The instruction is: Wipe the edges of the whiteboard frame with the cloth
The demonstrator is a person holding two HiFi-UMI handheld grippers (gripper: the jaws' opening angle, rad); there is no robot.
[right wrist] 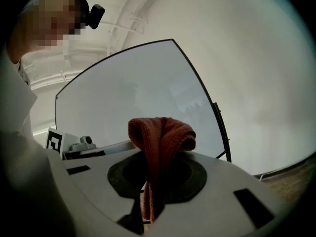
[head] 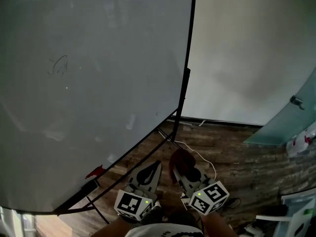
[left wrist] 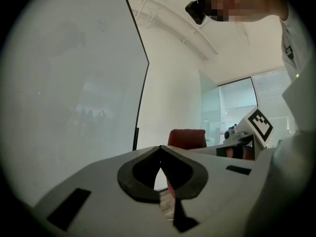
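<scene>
A large whiteboard (head: 89, 83) on a stand fills the left of the head view, its thin black frame edge (head: 189, 38) running down the right side. The same board (right wrist: 138, 98) and black frame (right wrist: 207, 98) show in the right gripper view. My right gripper (head: 177, 168) is shut on a folded red cloth (right wrist: 160, 142), which sticks up past the jaw tips; the cloth (head: 181, 159) hangs low, away from the frame. My left gripper (head: 150, 171) sits beside it, shut and holding nothing, tips (left wrist: 160, 147) pointing along the board (left wrist: 69, 93).
The board's black stand legs (head: 98, 191) spread over the wood floor (head: 237, 152). A white cable (head: 200, 157) lies on the floor by the wall. A glass panel (head: 289, 117) and boxes (head: 296, 211) stand at the right.
</scene>
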